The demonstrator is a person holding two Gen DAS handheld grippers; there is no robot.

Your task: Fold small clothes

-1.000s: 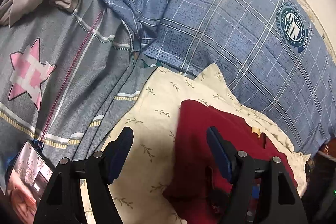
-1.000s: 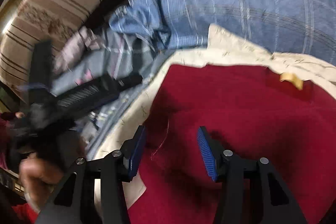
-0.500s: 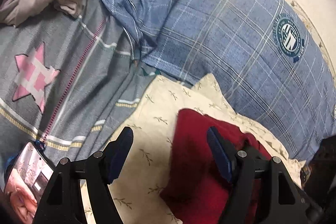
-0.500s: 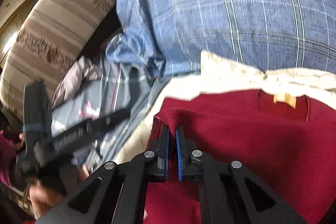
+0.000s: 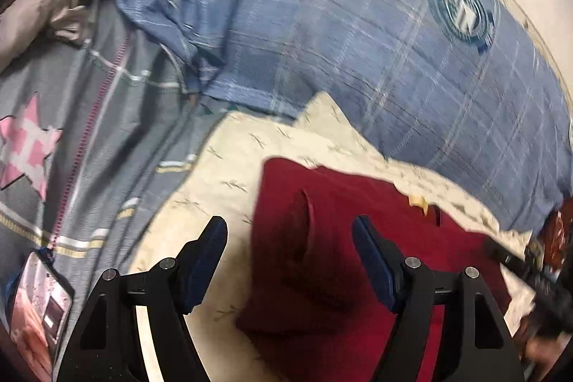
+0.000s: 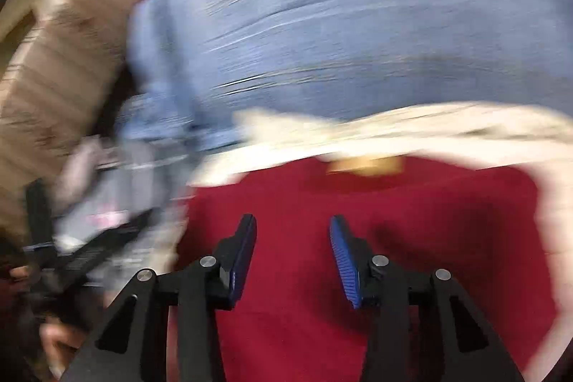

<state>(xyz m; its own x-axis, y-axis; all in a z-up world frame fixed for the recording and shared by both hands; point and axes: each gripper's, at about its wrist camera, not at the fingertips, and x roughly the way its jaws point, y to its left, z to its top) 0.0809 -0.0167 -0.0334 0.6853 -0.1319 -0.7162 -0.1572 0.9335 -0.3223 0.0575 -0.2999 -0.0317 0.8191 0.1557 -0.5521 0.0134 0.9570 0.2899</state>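
We are folding the red garment (image 5: 340, 238), which lies spread on a cream cloth with a leaf print (image 5: 222, 174) in the lower middle of the left wrist view, with a blue plaid cover (image 5: 358, 42) above it and a grey cover with a pink star (image 5: 25, 145) at the left edge. Our left gripper (image 5: 289, 256) hangs with its jaws spread wide and nothing between them; the garment's left edge, where a flap seems already laid inward as a raised ridge, sits between the two fingers and toward the right one. Our right gripper (image 6: 293, 251) is also parted and empty, over the middle of the red garment (image 6: 358, 203), whose tan neck label (image 6: 365, 165) shows near the upper centre of that blurred view. To do this step well, we judge that each gripper should go down on a single outer edge, take only the red fabric and not the cream cloth beneath, and carry the fold across low and level so the layers do not bunch. The right view is heavily smeared, so we cannot tell exactly how close its fingertips are to the fabric. A phone (image 5: 39, 310) lies at the lower left, well apart from the work.
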